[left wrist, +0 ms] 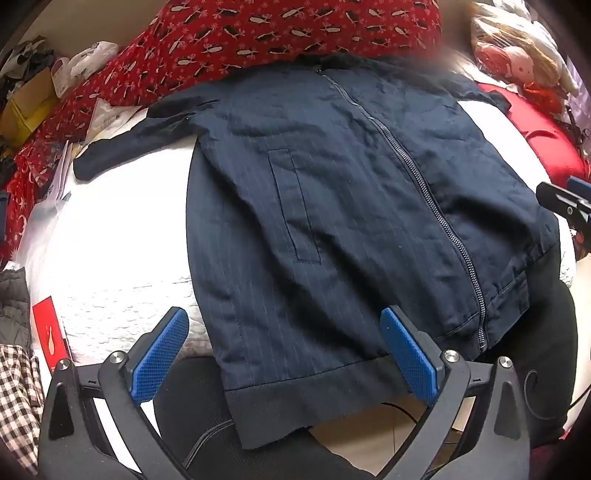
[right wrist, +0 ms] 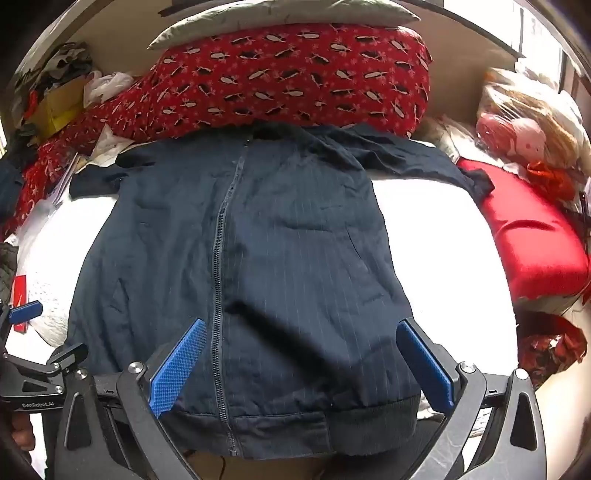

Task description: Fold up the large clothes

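White quilted bedding (left wrist: 110, 236) covers the surface on which the work is done, and behind it a red patterned cushion (right wrist: 295, 74) is piled against the wall. A dark navy zip jacket (left wrist: 332, 206) is spread flat on the bedding with its front up and its zipper (right wrist: 221, 236) closed; the collar lies far from both tongs, touching the red cushion, and the ribbed hem hangs over the near edge, just under the blue pads.

Both tongs are seen wide open, with nothing gripped. The left gripper (left wrist: 284, 354) is held above the hem on the side of the welt pocket (left wrist: 295, 206), which is shown clearly only in the left wrist view. The right gripper (right wrist: 301, 365) is held above the hem on the other side of the zipper.

Only in the right wrist view is the whole right sleeve (right wrist: 424, 166) seen, stretched toward a plain red pillow (right wrist: 535, 243), and a grey pillow (right wrist: 280, 14) is seen on top of the cushion. The left sleeve (left wrist: 147, 147) is shown in more detail by the left wrist view, together with a checked cloth (left wrist: 18, 398) beside the left tongs.
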A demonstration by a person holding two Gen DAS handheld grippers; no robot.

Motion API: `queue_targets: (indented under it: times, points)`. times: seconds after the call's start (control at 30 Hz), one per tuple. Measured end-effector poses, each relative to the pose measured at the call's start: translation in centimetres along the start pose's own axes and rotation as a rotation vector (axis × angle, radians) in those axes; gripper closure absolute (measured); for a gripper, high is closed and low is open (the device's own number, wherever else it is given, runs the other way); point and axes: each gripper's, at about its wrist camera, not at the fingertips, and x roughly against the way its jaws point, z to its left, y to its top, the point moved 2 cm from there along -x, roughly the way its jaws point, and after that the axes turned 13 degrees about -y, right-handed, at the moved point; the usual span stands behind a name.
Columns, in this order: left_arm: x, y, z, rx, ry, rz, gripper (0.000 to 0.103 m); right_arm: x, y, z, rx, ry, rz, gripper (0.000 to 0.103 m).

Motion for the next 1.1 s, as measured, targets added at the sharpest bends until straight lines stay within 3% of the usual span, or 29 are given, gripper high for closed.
queue_targets:
  times: [0.27,0.47,1.1]
  points:
    - [0.0,0.7,-1.4,-0.025,-0.018,0.025,0.0,-0.1,-0.3,-1.2,-0.065,0.037,0.004,0.0]
    - [-0.5,0.8,-1.7,-0.033,-0.018,0.034,0.0,-0.2,-0.4,-1.5,-0.07,0.018,0.037,0.001]
    - [-0.6,1.8,-3.0,-0.022,-0.048,0.004,0.0,0.3,-0.6,-1.4,0.001,-0.059,-0.003,0.001]
